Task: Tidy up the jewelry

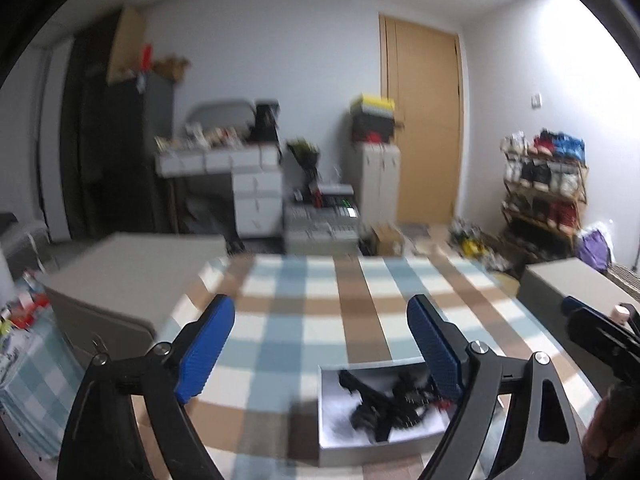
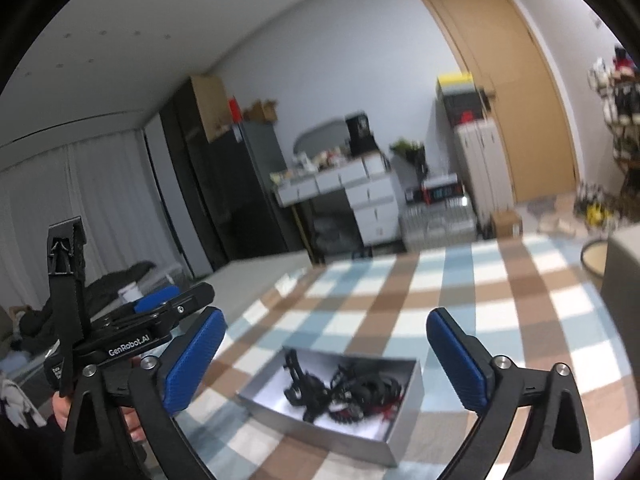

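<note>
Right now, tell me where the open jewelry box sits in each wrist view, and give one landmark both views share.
Left wrist view: the jewelry box sits bottom centre-right, partly behind the left gripper's right finger.
Right wrist view: the box sits bottom centre, between the right gripper's fingers.
Shared landmark: the wooden door on the far wall.

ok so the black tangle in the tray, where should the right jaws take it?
Probably from above, on the strand sticking up at the left end of the black jewelry tangle. The grey tray is open-topped and its walls block side approaches. The right gripper is open, hovering before it.
</note>
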`<state>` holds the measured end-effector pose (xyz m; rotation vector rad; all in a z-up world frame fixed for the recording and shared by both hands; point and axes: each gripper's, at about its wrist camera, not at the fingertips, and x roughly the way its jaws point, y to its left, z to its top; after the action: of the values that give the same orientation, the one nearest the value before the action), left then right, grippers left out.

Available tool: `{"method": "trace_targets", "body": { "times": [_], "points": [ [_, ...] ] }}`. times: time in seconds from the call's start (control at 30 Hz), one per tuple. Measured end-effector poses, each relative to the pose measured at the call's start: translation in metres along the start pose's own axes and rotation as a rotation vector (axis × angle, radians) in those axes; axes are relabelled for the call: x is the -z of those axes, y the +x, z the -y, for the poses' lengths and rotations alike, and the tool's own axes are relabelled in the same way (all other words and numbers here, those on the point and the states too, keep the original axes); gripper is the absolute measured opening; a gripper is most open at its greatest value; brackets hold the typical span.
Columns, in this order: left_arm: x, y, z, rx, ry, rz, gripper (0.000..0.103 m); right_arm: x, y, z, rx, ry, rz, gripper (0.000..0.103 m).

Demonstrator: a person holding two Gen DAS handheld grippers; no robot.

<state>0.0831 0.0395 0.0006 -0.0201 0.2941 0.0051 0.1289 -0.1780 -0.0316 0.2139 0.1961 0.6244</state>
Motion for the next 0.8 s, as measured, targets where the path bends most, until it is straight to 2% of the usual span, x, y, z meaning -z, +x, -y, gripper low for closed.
{"method": "trace_targets", "body": {
  "times": [0.13,0.2,0.3,0.43,0.6,0.7,0.8],
  "points": [
    [0.0,-0.01,-0.001,-0.035,0.005,0.074,0.094,-0.003,-0.014,-0.011,0.021,-0.053,0.092,0.103],
    [0.001,-0.011,-0.005,-0.031,-0.012,0.091,0.095,-0.002,-0.019,-0.015,0.043,-0.073,0.128,0.103],
    [0.007,-0.014,-0.013,-0.048,-0.049,0.13,0.102,0.002,-0.03,-0.018,0.064,-0.102,0.192,0.103],
    [0.017,-0.015,-0.022,-0.058,-0.081,0.18,0.102,0.011,-0.043,-0.024,0.128,-0.178,0.284,0.103],
    [0.032,-0.007,-0.025,-0.09,-0.054,0.191,0.102,0.025,-0.036,-0.032,0.203,-0.27,0.3,0.103],
    [0.04,-0.005,-0.029,-0.043,-0.077,0.165,0.102,0.035,-0.028,-0.031,0.234,-0.295,0.283,0.103],
    [0.044,-0.006,-0.026,-0.046,-0.077,0.142,0.102,0.046,-0.019,-0.029,0.24,-0.308,0.241,0.103]
  ]
}}
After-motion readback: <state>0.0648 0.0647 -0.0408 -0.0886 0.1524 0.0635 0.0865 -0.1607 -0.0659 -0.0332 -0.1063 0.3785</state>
